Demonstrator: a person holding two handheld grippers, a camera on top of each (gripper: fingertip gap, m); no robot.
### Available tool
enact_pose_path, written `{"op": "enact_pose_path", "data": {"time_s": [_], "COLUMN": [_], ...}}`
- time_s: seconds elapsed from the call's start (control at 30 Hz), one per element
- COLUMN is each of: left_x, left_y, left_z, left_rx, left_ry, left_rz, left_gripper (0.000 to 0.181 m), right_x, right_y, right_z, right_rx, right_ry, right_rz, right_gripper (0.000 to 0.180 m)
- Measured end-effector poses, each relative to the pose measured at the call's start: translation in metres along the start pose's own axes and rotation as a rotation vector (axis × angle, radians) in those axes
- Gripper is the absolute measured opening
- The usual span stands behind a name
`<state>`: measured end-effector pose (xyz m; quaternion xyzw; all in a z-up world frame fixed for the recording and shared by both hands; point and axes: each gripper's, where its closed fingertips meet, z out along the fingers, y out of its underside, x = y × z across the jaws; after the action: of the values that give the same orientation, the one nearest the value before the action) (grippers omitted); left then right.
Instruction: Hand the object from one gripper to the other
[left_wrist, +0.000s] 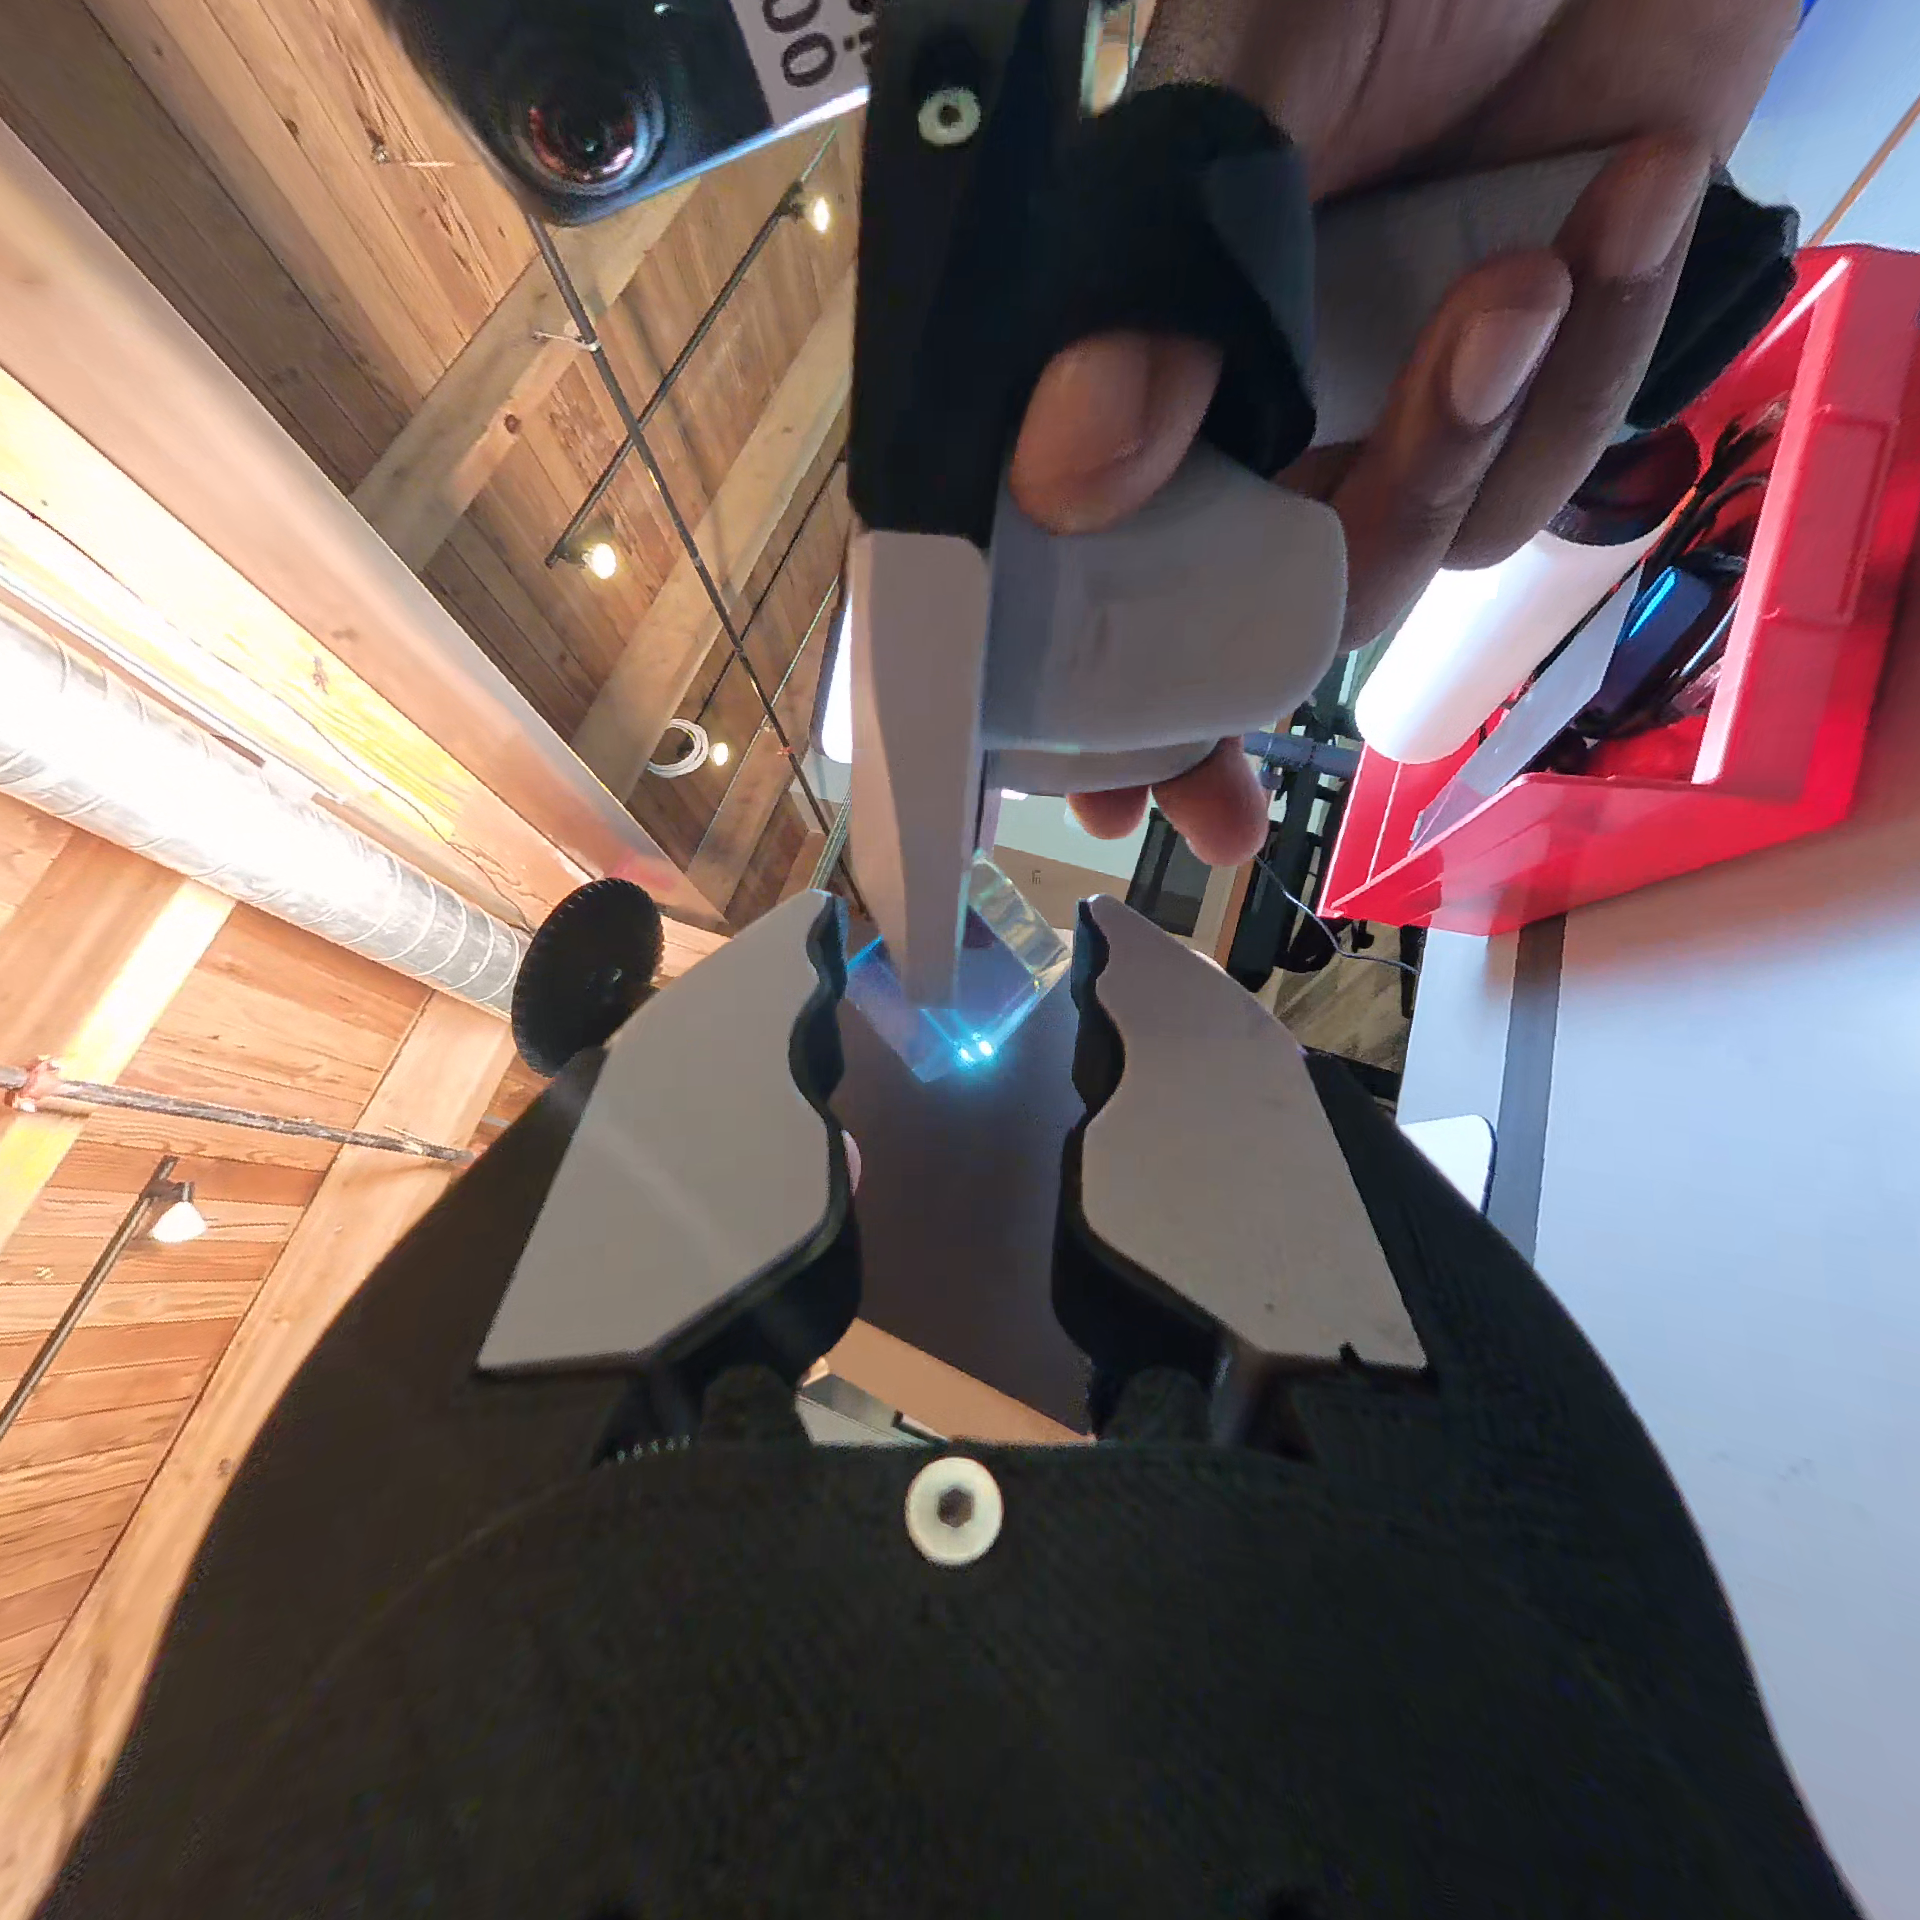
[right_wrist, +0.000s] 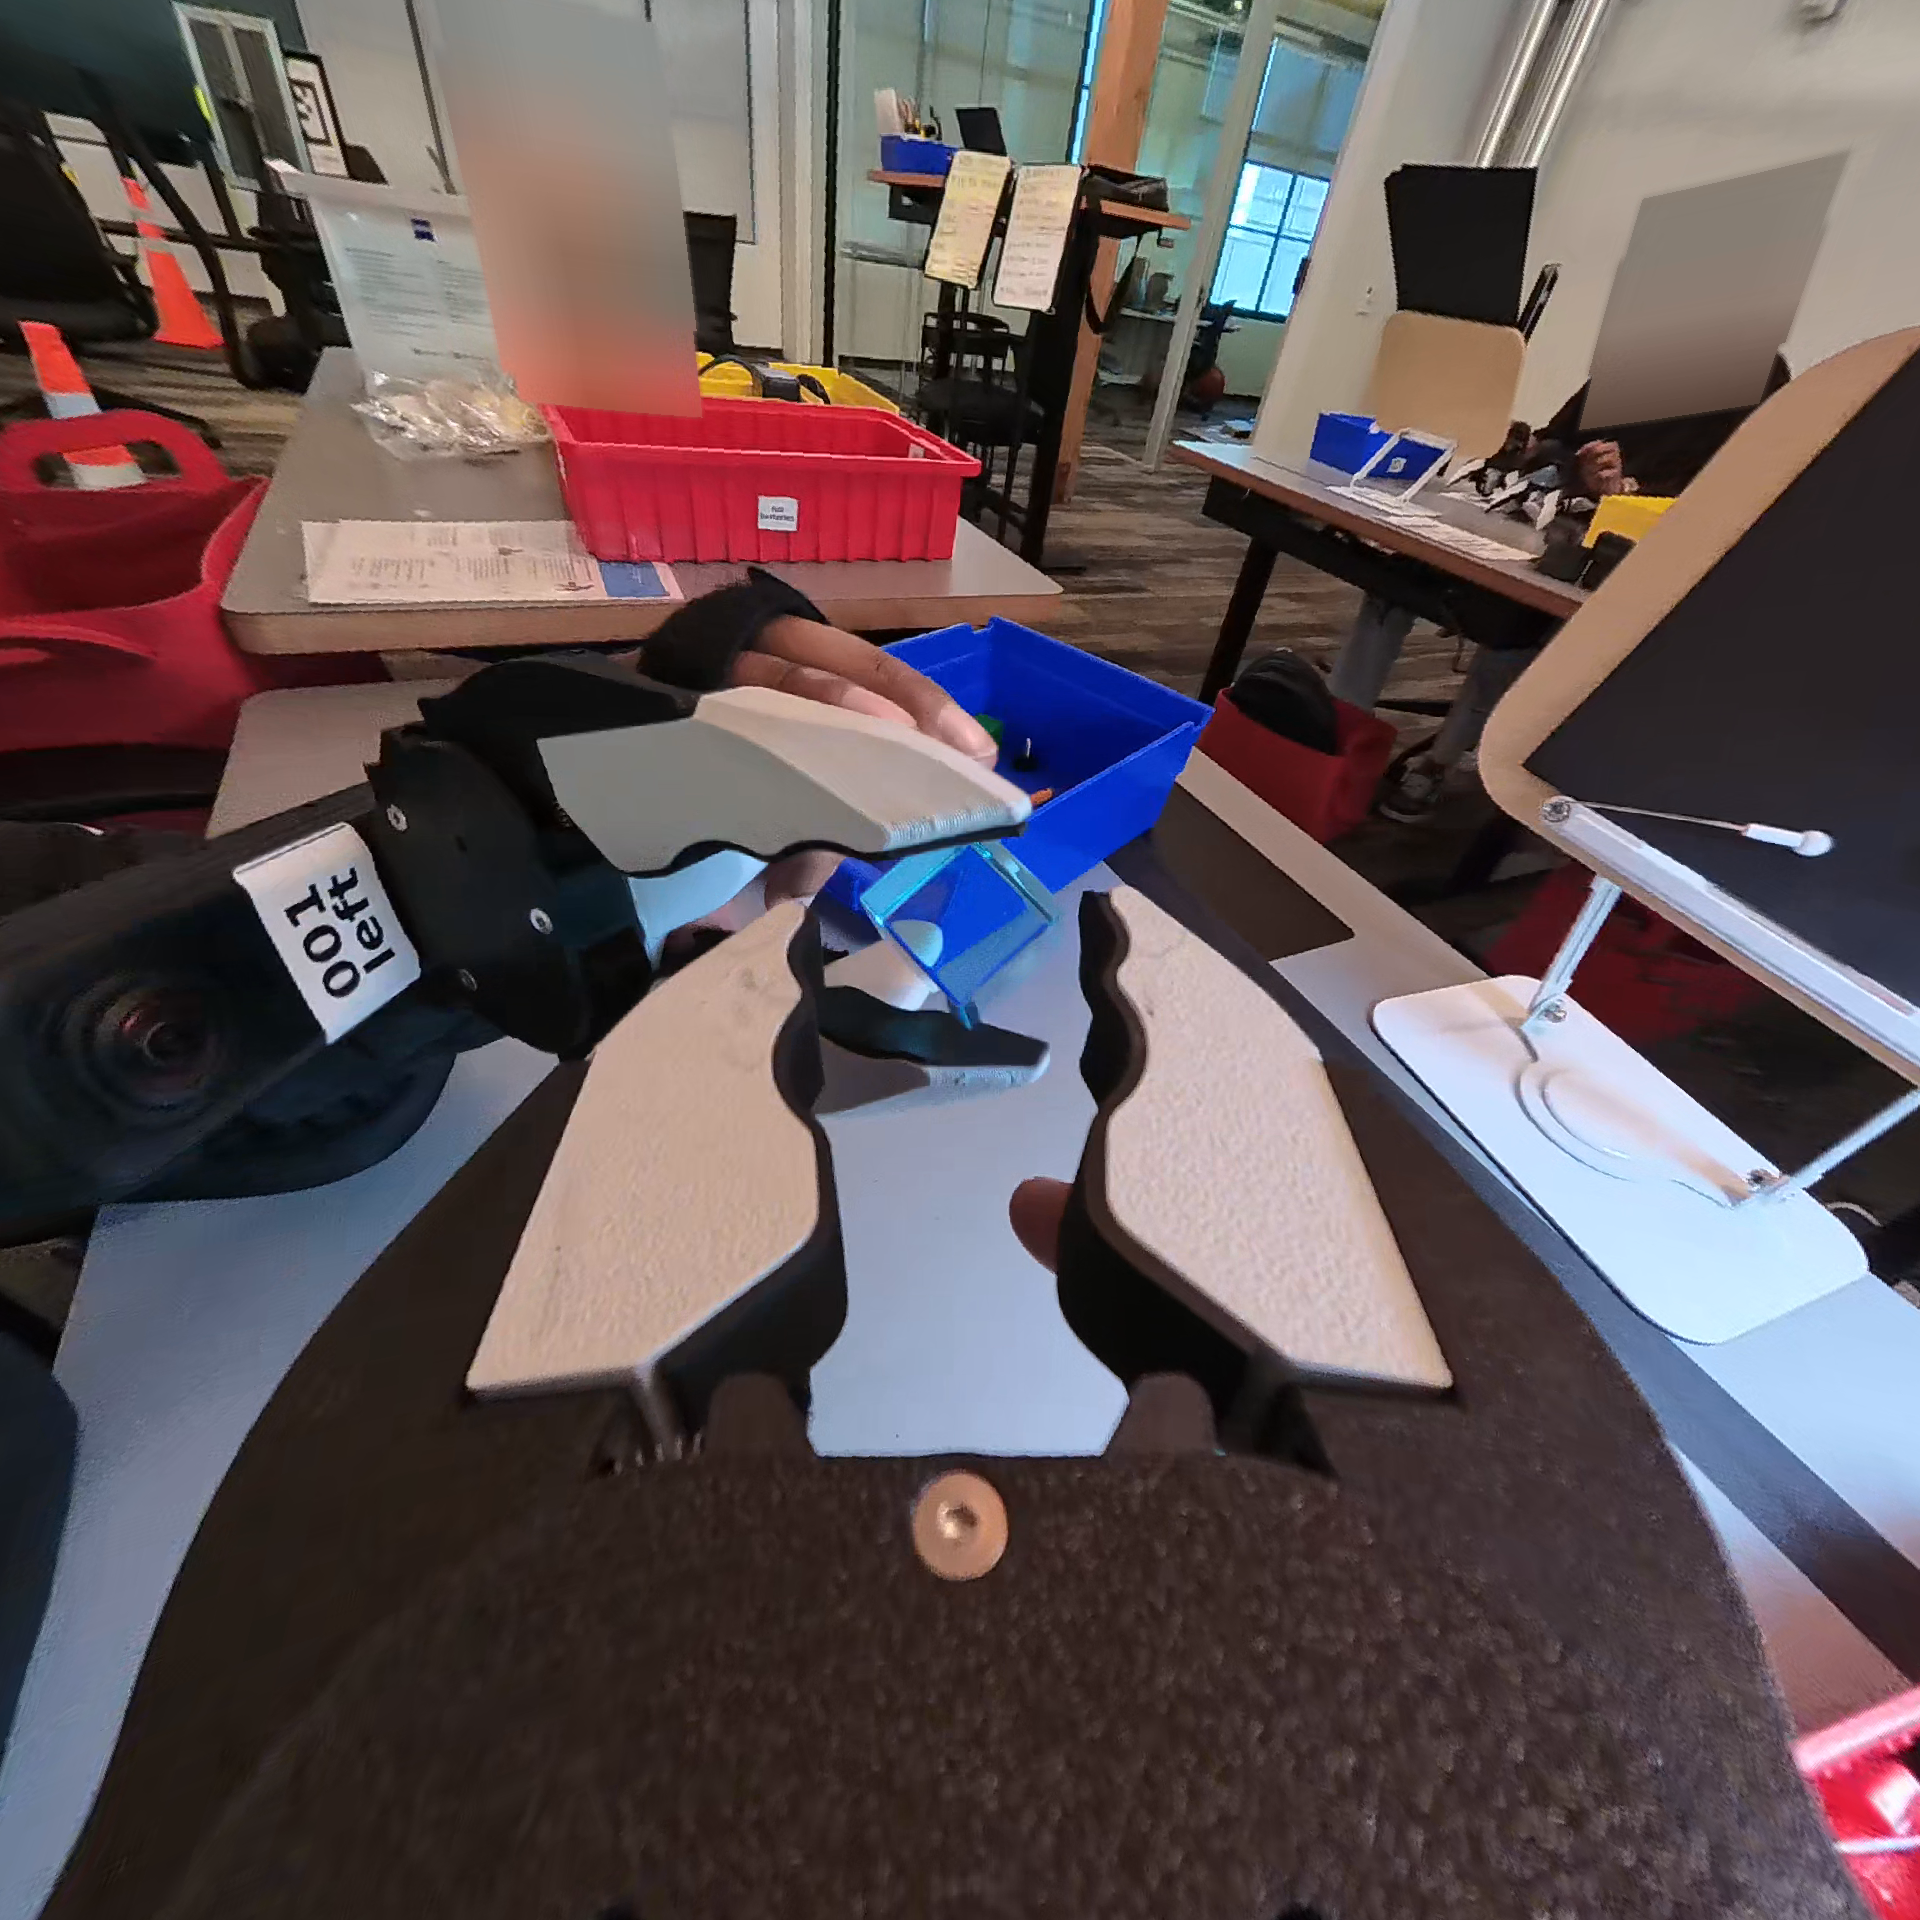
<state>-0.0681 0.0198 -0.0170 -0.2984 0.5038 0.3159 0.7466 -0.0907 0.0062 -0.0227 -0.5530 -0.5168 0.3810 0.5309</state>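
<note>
A clear cube with blue edges (right_wrist: 966, 925) is held in the air above the table. My left gripper (left_wrist: 956, 925) is shut on the cube (left_wrist: 1003, 961), one finger against each side. In the right wrist view the left gripper (right_wrist: 1029, 940) reaches in from the left, with one finger above the cube and one below. My right gripper (right_wrist: 945, 914) is open; its tips flank the cube's left and right faces with small gaps. In the left wrist view, one finger (left_wrist: 914, 790) of the right gripper comes down from above and covers part of the cube.
A blue bin (right_wrist: 1070, 748) with small items stands on the grey table (right_wrist: 935, 1299) just beyond the cube. A red bin (right_wrist: 758, 488) sits on a farther table. A white stand (right_wrist: 1610, 1174) carrying a tan-edged black board is at the right. A red bin (left_wrist: 1766, 623) also shows in the left wrist view. My two grippers' fingertips are within a few centimetres of each other.
</note>
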Motion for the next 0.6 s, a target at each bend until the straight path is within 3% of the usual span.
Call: {"op": "enact_pose_path", "data": {"time_s": [0.6], "left_x": [0.012], "left_y": [0.013], "left_z": [0.005], "left_rx": [-0.099], "left_ry": [0.054], "left_rz": [-0.018], "left_gripper": [0.042], "right_x": [0.018], "right_y": [0.013], "right_z": [0.009], "right_rx": [-0.096], "right_ry": [0.286], "right_rz": [-0.273], "right_gripper": [0.047]}}
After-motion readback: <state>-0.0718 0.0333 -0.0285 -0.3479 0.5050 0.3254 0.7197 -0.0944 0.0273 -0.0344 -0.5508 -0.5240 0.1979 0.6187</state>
